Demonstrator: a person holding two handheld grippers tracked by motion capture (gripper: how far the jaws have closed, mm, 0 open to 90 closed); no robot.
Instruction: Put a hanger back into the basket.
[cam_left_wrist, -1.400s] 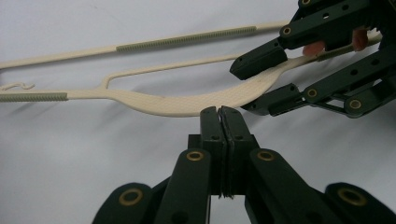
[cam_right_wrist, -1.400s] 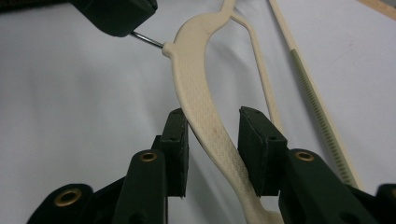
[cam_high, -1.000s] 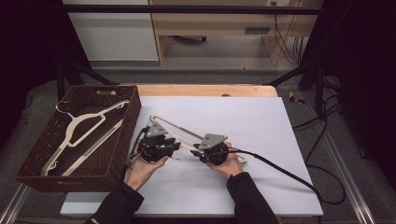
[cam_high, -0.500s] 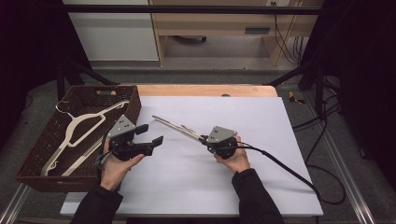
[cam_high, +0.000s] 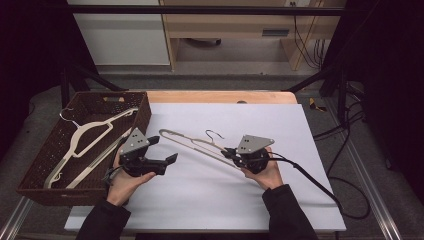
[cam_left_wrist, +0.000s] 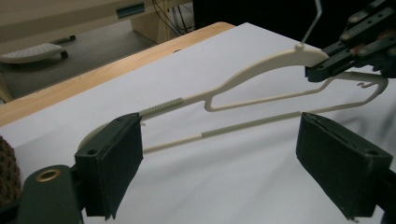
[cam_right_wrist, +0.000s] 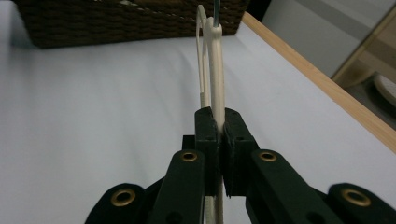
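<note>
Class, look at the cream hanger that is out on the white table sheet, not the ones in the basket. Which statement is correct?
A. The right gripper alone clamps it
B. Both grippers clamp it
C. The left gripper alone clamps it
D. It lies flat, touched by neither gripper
A: the right gripper is shut on the cream hanger, while the left gripper stands open with nothing between its pads.

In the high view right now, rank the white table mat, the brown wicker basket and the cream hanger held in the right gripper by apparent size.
1. White table mat
2. Brown wicker basket
3. Cream hanger, held in the right gripper
</note>
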